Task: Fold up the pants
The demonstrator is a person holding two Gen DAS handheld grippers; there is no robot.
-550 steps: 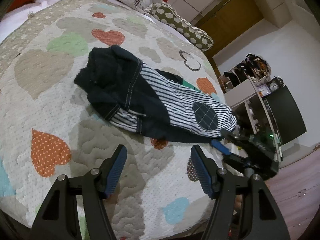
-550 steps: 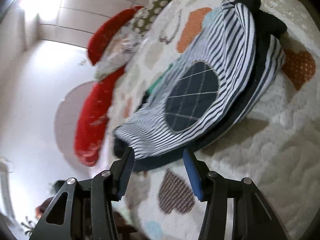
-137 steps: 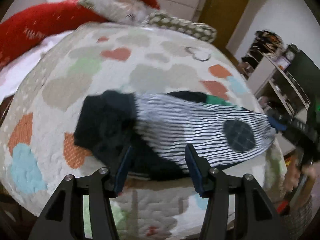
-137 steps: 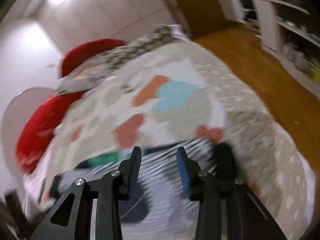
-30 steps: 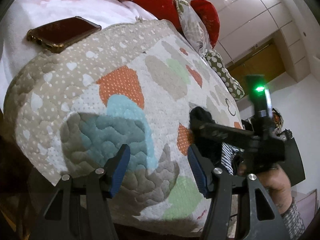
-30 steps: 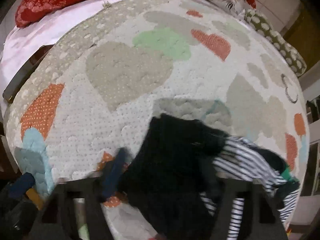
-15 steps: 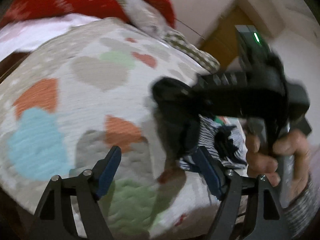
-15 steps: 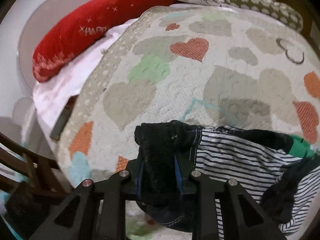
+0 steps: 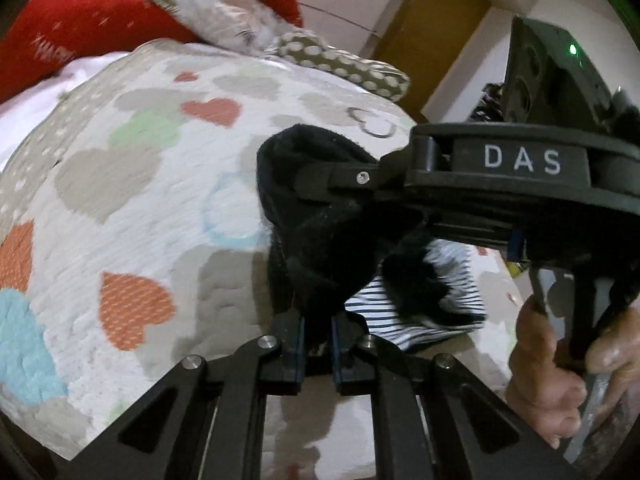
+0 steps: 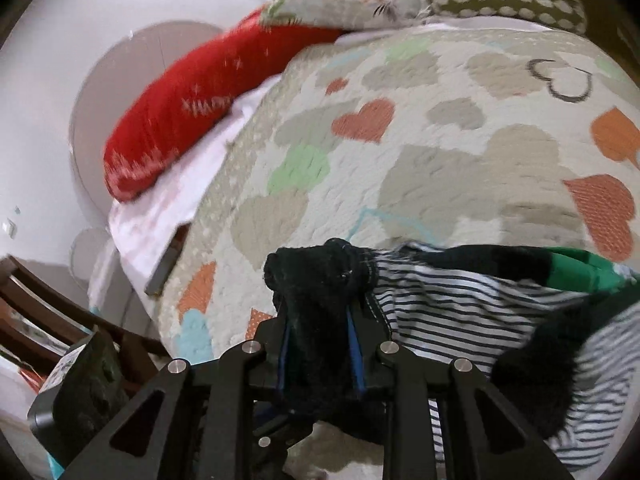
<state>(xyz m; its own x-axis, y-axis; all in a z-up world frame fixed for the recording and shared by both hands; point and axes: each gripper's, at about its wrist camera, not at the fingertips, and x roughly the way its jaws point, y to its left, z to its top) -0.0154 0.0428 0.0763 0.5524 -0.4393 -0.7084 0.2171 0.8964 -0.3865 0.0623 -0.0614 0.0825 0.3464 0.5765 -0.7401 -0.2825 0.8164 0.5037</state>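
The pants [image 9: 340, 216] are dark navy at the waist with blue-and-white striped legs [image 10: 460, 312] and a green trim. They hang bunched above the heart-patterned quilt [image 9: 140, 184]. My left gripper [image 9: 316, 340] is shut on a dark fold at the lower edge of the waist. My right gripper [image 10: 318, 344] is shut on the dark waistband and also shows from the side in the left wrist view [image 9: 500, 176], held by a hand. The striped legs trail to the right over the quilt.
Red cushions [image 10: 192, 108], a floral pillow [image 9: 224, 12] and a spotted pillow [image 10: 504, 0] lie at the head of the bed. A wooden chair [image 10: 60, 320] stands beside the bed on the left. A wooden door [image 9: 432, 36] is behind.
My left gripper has closed on the dark waist fabric; half a second ago it was open. My right gripper still holds the waistband and has lifted it a little.
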